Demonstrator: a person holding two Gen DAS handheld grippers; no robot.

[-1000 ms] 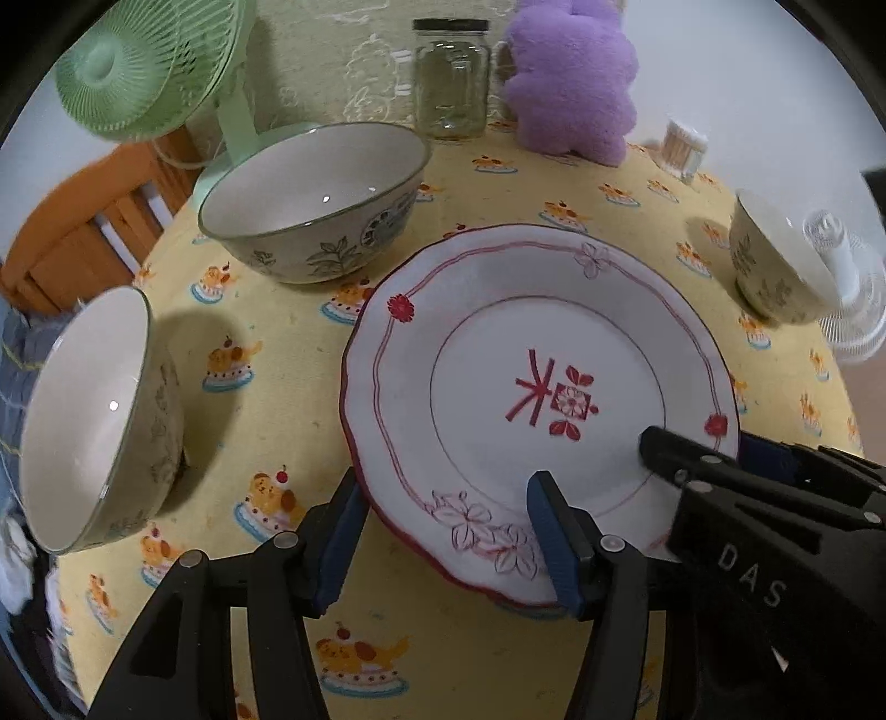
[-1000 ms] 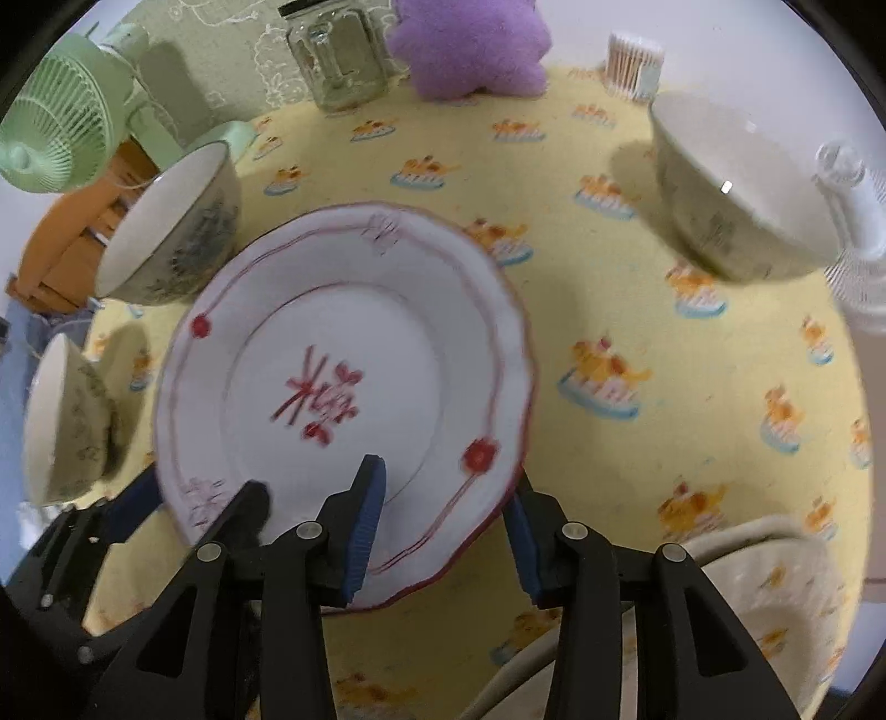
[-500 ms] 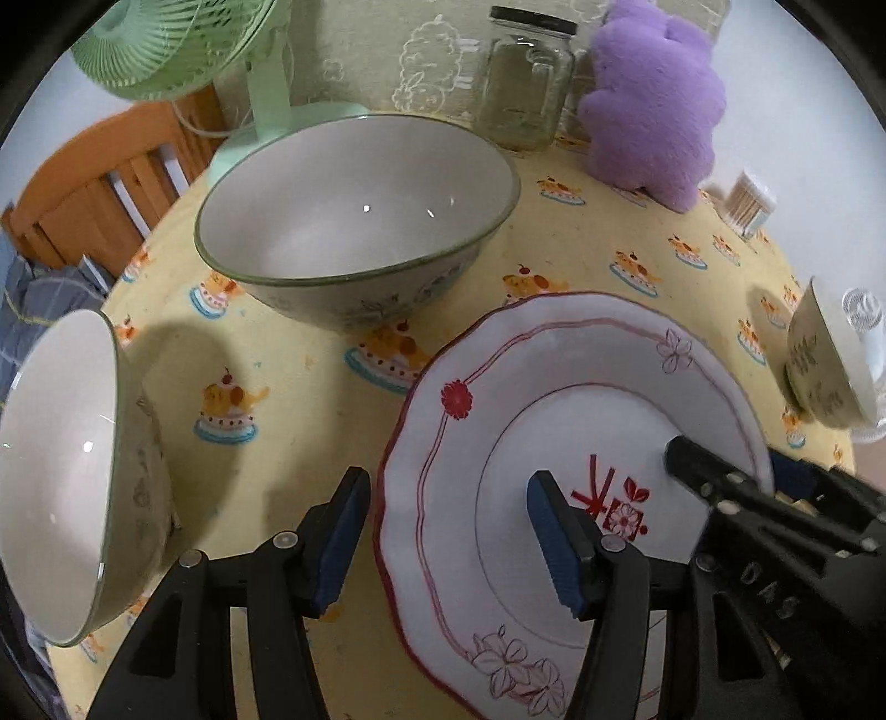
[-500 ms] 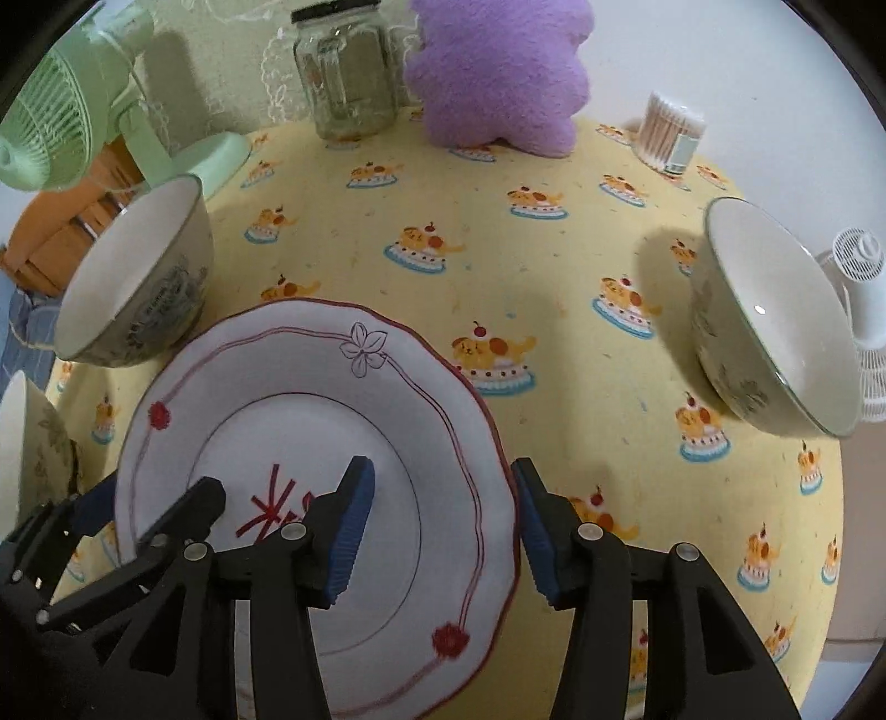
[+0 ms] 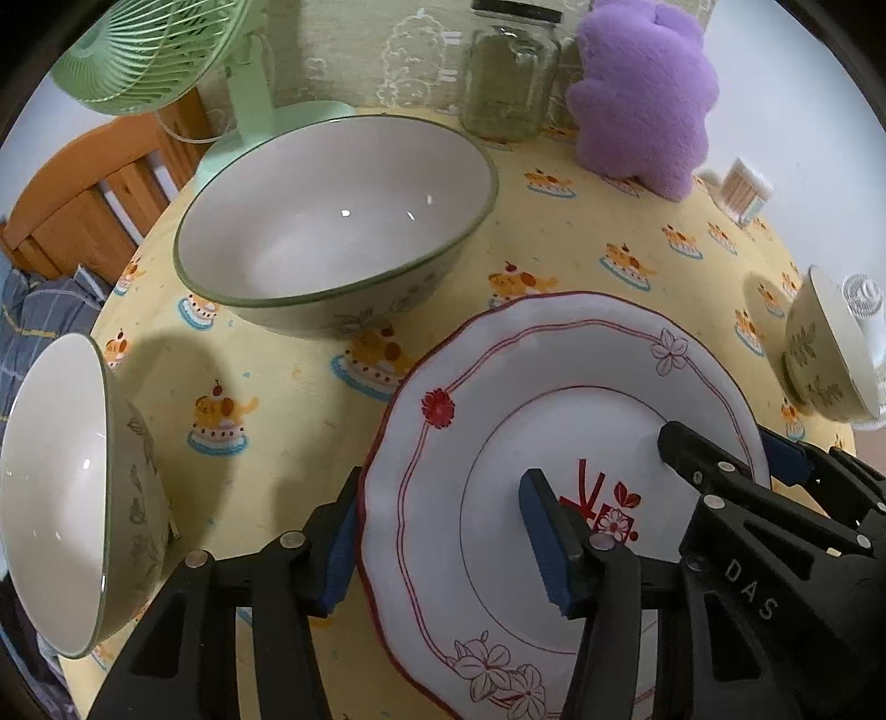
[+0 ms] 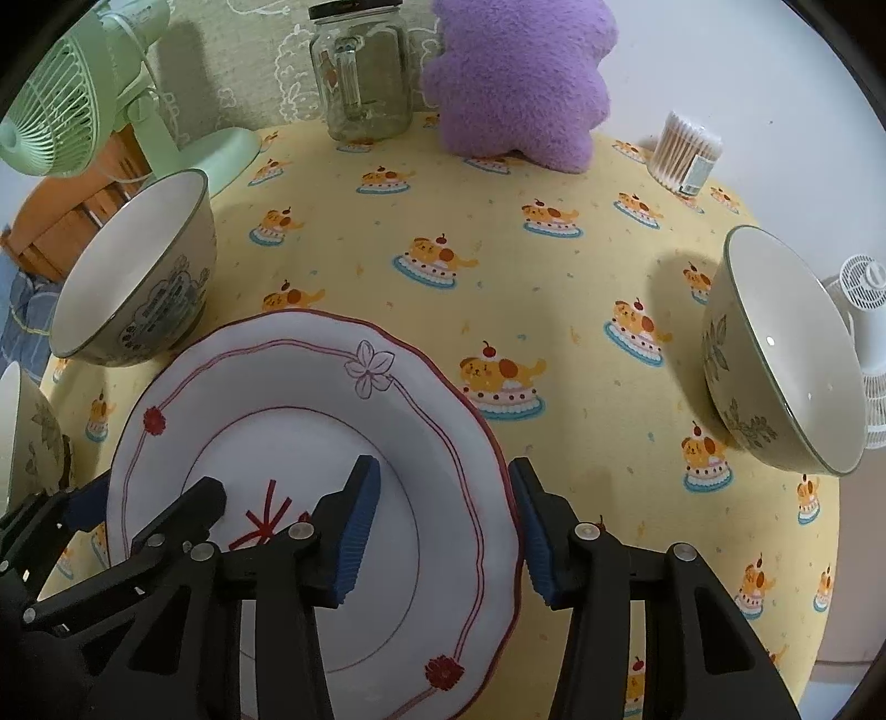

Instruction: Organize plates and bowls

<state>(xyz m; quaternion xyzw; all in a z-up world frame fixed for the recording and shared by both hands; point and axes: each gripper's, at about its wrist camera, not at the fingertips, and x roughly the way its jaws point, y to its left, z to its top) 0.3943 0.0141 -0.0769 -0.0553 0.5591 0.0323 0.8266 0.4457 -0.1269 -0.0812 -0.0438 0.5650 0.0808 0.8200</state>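
The plate [image 5: 581,421] lies between both grippers: the left gripper [image 5: 443,543], closing, straddles its nine-o'clock rim, the right gripper [image 6: 443,526], part open, its three-o'clock rim, neither pinching yet.

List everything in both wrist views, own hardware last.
plate: 1, white with red pattern, front centre of the table
bowls: 3, cream with green rim; large one by the green fan, one at the left edge, one at the right
tablecloth: 1, yellow with cake print, covers the table
green fan: 1, back left
glass jar: 1, clear, back centre
plush: 1, purple, beside the jar
cotton swab tub: 1, clear, back right
white fan: 1, far right
chair: 1, orange wood, beyond the left edge
left gripper: 1, black with blue pads, jaws closing astride the plate's left rim
right gripper: 1, same colours, jaws astride the plate's right rim
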